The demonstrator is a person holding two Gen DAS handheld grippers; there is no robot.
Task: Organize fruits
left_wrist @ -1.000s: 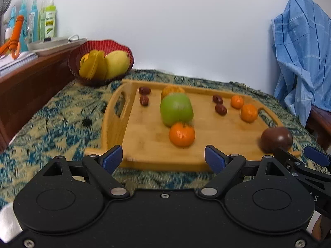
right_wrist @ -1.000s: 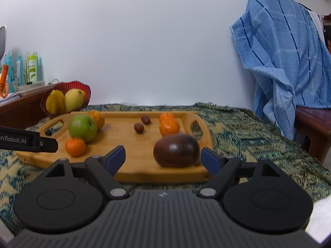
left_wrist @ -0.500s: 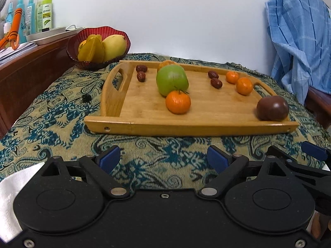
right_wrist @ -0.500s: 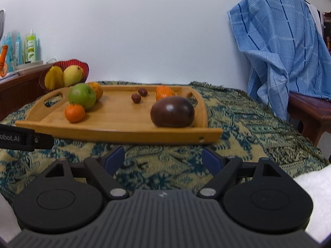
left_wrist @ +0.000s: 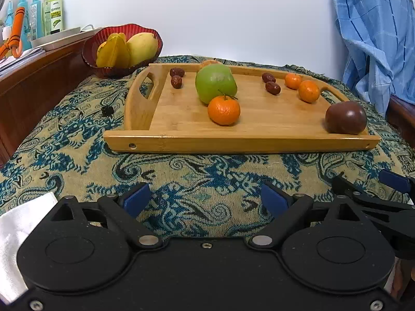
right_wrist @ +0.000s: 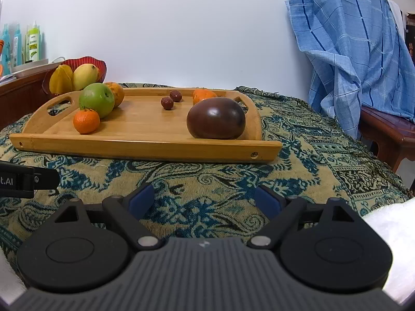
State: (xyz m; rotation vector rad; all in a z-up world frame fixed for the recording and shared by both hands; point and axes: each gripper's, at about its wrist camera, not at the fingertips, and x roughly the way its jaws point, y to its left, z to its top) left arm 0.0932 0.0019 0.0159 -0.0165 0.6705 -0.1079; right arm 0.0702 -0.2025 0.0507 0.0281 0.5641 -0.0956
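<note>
A bamboo tray [left_wrist: 181, 140] [right_wrist: 145, 147] lies on the patterned cloth. On it sit a green apple [left_wrist: 215, 83] [right_wrist: 96, 99], a tangerine [left_wrist: 223, 110] [right_wrist: 86, 121] in front of the apple, an orange behind it [right_wrist: 117, 93], two small tangerines [left_wrist: 308, 91], several red dates [left_wrist: 272, 87] [right_wrist: 167, 103] and a dark brown fruit [left_wrist: 345, 117] [right_wrist: 216, 118] at the tray's right front corner. My left gripper [left_wrist: 205, 199] and right gripper [right_wrist: 205, 198] are both open and empty, over the cloth in front of the tray.
A red bowl [left_wrist: 90, 54] [right_wrist: 102, 64] with a starfruit and a mango stands behind the tray at the left. A wooden shelf [left_wrist: 31, 77] with bottles runs along the left. A chair with a blue cloth [right_wrist: 350, 39] stands at the right.
Both grippers have drawn back from the tray toward the near edge of the cloth. The fruits have not moved.
</note>
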